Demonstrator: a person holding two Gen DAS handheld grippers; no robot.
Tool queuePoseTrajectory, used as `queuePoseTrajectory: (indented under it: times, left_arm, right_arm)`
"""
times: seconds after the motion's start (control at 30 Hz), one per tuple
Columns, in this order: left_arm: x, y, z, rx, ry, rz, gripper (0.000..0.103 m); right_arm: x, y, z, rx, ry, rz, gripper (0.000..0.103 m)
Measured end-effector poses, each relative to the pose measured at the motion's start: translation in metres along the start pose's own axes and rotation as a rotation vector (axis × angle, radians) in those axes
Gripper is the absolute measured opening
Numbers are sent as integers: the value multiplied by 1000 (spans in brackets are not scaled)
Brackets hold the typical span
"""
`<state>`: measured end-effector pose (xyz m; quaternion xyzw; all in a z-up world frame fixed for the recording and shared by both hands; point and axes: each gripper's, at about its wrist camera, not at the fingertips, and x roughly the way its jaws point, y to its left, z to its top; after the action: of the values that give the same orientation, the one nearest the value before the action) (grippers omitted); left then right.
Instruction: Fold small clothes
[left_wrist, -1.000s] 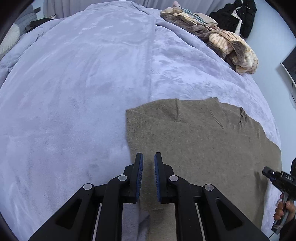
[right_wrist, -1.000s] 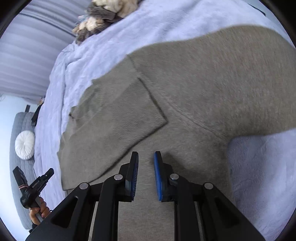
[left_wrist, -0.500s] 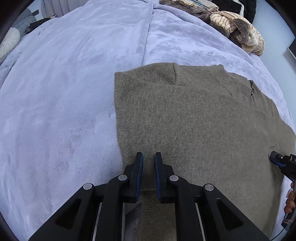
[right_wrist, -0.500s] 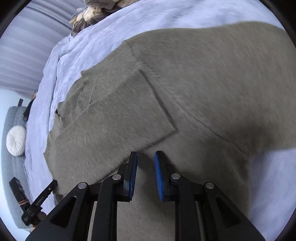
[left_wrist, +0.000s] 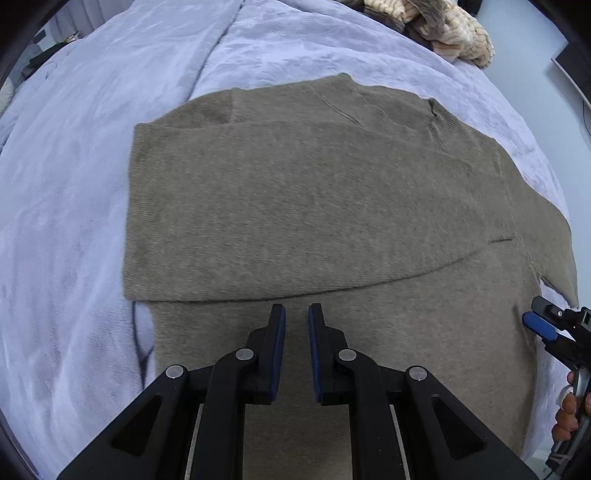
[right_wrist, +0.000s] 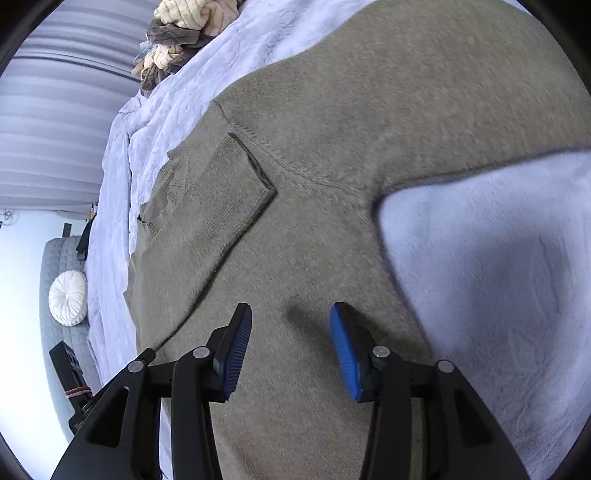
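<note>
1 olive-brown sweater (left_wrist: 314, 206) folded flat on the lavender bed (left_wrist: 74, 184), wide bare blanket left of its straight edge, left gripper (left_wrist: 296, 314) clenched with nothing between its fingers, right gripper (right_wrist: 291, 317) fingers opening, empty above the knit.

Olive-brown knit sweater (left_wrist: 317, 206) flat on the lavender bed cover (left_wrist: 74, 206), partly folded: one side flap laid over the body, ribbed-cuff sleeve (right_wrist: 218, 195) folded across the chest. Fabric smooth, few creases.
</note>
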<state>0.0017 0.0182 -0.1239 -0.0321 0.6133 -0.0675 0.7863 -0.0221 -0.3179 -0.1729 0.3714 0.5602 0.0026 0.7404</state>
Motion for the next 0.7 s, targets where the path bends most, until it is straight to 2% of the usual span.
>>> queuePoseTrajectory:
  times: [0.1, 0.13, 0.17, 0.2, 0.23, 0.3, 0.4, 0.53, 0.7]
  left_arm:
    - [7, -20, -2, 31, 17, 9, 14]
    - [8, -27, -3, 37, 15, 13, 15]
    - [9, -32, -3, 39, 14, 14, 24]
    - [9, -37, -2, 35, 13, 14, 72]
    - [6, -42, -2, 27, -6, 23, 101]
    - [-2, -55, 1, 49, -57, 39, 102]
    - [-1, -76, 5, 85, -53, 73, 102]
    - [9, -96, 16, 88, -25, 89, 102]
    - [28, -123, 22, 105, 48, 61, 102]
  right_arm:
    - [-2, -4, 1, 4, 11, 14, 50]
    - [-5, -6, 1, 1, 12, 17, 56]
    - [-8, -7, 1, -3, 11, 21, 63]
    - [-12, -8, 2, -8, 8, 28, 64]
    - [-15, -8, 3, -13, 4, 33, 65]
    - [-19, -11, 6, -13, -2, 42, 66]
    - [-29, -20, 10, 4, -15, 61, 74]
    - [-43, -38, 15, 39, -49, 62, 75]
    - [-68, -70, 23, 97, -107, 54, 75]
